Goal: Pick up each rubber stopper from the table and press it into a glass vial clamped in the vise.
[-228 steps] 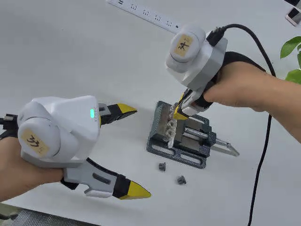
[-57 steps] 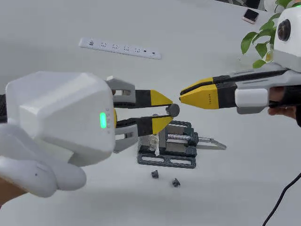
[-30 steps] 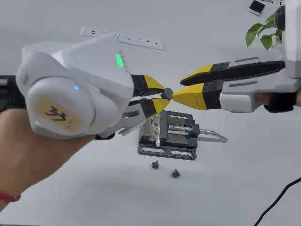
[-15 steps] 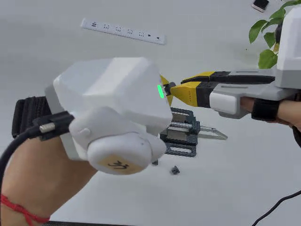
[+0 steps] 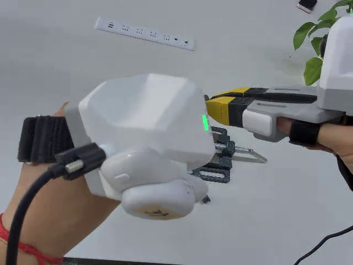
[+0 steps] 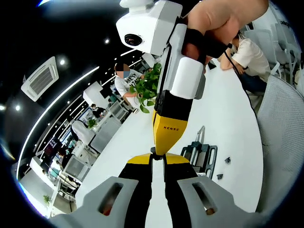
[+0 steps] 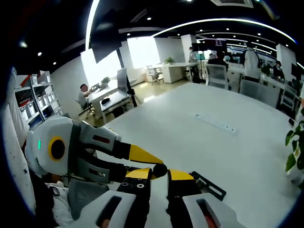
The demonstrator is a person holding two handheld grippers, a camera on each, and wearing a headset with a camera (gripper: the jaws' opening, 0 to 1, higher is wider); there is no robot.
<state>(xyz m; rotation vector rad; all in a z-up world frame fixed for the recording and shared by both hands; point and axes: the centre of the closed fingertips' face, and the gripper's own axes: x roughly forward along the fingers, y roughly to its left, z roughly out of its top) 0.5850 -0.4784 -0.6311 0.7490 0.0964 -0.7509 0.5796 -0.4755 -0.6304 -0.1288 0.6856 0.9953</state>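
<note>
A small dark rubber stopper (image 7: 159,169) hangs in the air between the two grippers, which meet tip to tip. My left gripper (image 6: 157,159) has its yellow jaws closed on the stopper (image 6: 153,150). My right gripper (image 7: 159,175) pinches the same stopper from the opposite side and reaches in from the right (image 5: 209,105). The left gripper's white housing (image 5: 143,127) hides its own jaws and the stopper in the head view. The dark vise (image 5: 225,149) stands on the table below. Two loose stoppers (image 6: 227,160) (image 6: 219,176) lie next to the vise (image 6: 202,156).
A white power strip (image 5: 143,33) lies at the table's far side. A potted plant (image 5: 311,38) and a phone (image 5: 306,5) sit at the far right. A black cable (image 5: 325,240) trails over the table's near right. People sit at desks in the background.
The right gripper's jaws, open a second ago, have closed on the stopper held by the left gripper. The left hand has rolled over, so its housing now covers the meeting point.
</note>
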